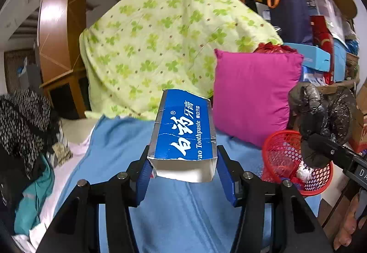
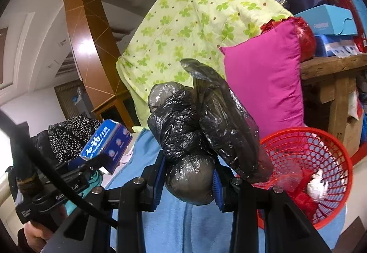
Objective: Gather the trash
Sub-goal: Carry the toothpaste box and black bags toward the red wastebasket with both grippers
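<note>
Both hands loaded, both over the blue sheet (image 1: 110, 161). The left gripper (image 1: 182, 167) has its jaws clamped on the near end of a blue toothpaste box (image 1: 183, 129) — the box sticks out forward, held level above the bed. The right gripper (image 2: 189, 176) is closed on a crumpled black bag (image 2: 197, 124), pads biting the rounded lump at its bottom while the rest bulges up and flops to the right.

The red basket (image 2: 321, 149) sits just right of the bed edge, below the pink pillow (image 2: 263, 87), with a white wad already inside.

Handling, as I judge it: the box looks empty and light, thin card already creased, so it will crush if squeezed harder — the grip across its narrow sides near the end is sound, though the far end may swing. The bag is soft, slick film, likely light; the knotted lump is the best hold, since loose folds would slide out. Either should drop clean once over the basket.
</note>
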Demonstrator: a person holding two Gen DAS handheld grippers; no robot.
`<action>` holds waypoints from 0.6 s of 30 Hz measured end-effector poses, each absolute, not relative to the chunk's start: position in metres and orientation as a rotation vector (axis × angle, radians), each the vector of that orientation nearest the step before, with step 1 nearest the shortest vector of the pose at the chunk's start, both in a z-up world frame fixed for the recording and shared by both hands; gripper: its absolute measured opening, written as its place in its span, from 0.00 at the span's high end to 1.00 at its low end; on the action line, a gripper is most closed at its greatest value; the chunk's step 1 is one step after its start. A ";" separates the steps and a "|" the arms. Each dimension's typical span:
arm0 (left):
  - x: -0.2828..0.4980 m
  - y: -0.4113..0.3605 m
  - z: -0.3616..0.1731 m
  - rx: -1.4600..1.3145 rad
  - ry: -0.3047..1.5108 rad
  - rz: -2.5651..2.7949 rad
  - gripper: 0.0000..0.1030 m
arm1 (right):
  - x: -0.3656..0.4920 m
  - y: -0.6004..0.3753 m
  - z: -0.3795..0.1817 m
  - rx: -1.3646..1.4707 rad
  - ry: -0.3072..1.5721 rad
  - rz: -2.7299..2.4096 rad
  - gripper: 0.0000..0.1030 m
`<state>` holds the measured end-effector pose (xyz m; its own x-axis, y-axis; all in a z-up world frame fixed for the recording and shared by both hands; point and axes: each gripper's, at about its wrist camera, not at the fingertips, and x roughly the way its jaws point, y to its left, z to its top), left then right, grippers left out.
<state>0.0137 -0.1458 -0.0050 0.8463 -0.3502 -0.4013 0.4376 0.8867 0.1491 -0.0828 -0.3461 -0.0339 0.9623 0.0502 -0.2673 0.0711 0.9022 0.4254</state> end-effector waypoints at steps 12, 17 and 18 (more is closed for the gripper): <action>-0.002 -0.185 0.002 0.301 0.342 -0.449 0.46 | -0.108 -0.370 -0.035 0.496 0.225 -0.027 0.63; -0.002 -0.196 -0.001 0.320 0.343 -0.457 0.46 | -0.110 -0.379 -0.040 0.517 0.226 -0.038 0.63; -0.002 -0.199 -0.001 0.325 0.343 -0.457 0.46 | -0.111 -0.380 -0.041 0.519 0.226 -0.040 0.63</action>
